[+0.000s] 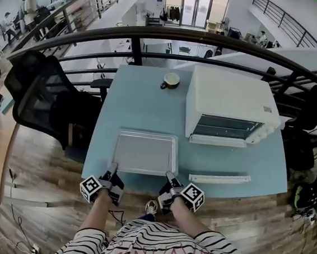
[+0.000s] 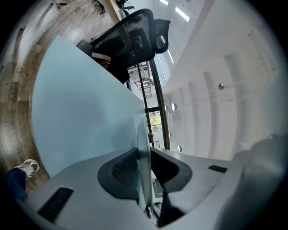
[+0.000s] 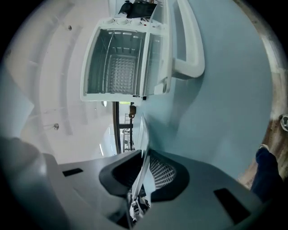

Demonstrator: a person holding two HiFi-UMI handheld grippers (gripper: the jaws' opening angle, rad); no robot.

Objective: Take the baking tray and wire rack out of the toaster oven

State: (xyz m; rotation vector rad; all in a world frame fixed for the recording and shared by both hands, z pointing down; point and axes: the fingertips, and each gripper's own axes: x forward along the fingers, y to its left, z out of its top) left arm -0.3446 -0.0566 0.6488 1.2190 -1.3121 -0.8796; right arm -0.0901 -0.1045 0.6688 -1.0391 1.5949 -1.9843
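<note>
Flat silver rectangular baking tray (image 1: pixel 146 152) is out of the white toaster oven (image 1: pixel 231 106), low over the near part of the pale blue desk (image 1: pixel 133 101); can't tell if it rests there. Left tool (image 1: pixel 111 170) and right tool (image 1: pixel 170 179) are each clenched on the tray's near rim. The oven door hangs open, and the metal wire rack (image 3: pixel 120 74) looks still inside. Tray step is nearly done and needs setting down; the rack is left.

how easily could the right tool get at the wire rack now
Probably not yet: the right tool is shut on the baking tray. The toaster oven door is open, so the wire rack looks reachable once freed.
</note>
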